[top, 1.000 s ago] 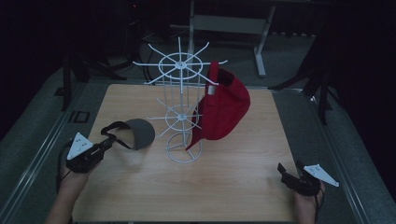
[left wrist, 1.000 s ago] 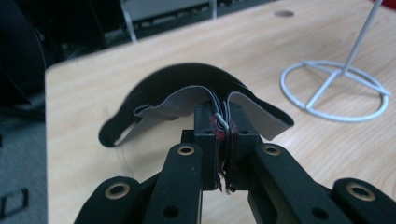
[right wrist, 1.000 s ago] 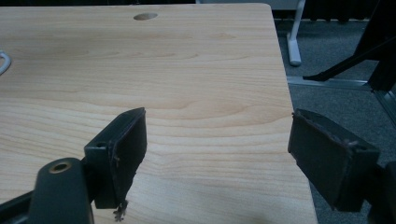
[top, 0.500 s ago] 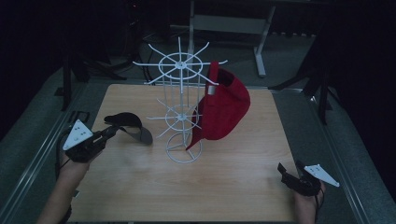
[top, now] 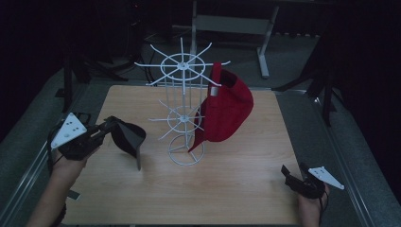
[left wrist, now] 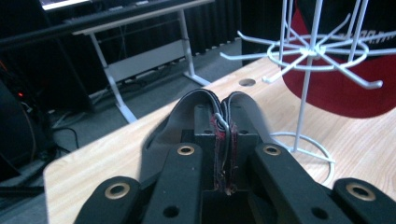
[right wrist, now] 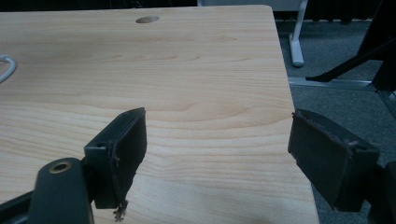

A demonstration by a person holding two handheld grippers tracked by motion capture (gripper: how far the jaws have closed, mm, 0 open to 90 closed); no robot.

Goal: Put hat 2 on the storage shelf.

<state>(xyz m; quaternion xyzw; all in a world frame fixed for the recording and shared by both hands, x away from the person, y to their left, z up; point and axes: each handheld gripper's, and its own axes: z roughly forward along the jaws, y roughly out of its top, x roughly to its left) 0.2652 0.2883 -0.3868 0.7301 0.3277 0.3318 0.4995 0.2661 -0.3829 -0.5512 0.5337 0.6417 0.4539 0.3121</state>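
Black jaws of the left gripper (top: 108, 126) are pressed together on the edge of a dark cap (top: 128, 138), with a thin band of fabric pinched between the pads in the left gripper view (left wrist: 224, 140). That gripper sits at the left side of the table (top: 246, 189), held in the person's left hand (top: 71, 163), whose forearm comes up from the bottom left corner; the tool points across the table toward the rack (top: 183, 113), roughly level, with its grey plate tilted on top. The cap hangs off the jaws above the wood, clear of the tabletop as far as I can tell, its crown bulging to the right and its stiff brim drooping straight down. It is dark grey to black, soft in the crown and folded where it is gripped. It hangs just left of the rack's base ring, near but not touching the white wire. A red cap (top: 226, 111) hangs on the right side of the rack, its brim pointing down toward the base. Over at the bottom right corner, the right gripper (top: 289, 176) rests low near the table's edge in the right hand (top: 312, 208), pointing inward, its jaws standing wide apart with bare wood (right wrist: 187, 93) between them.
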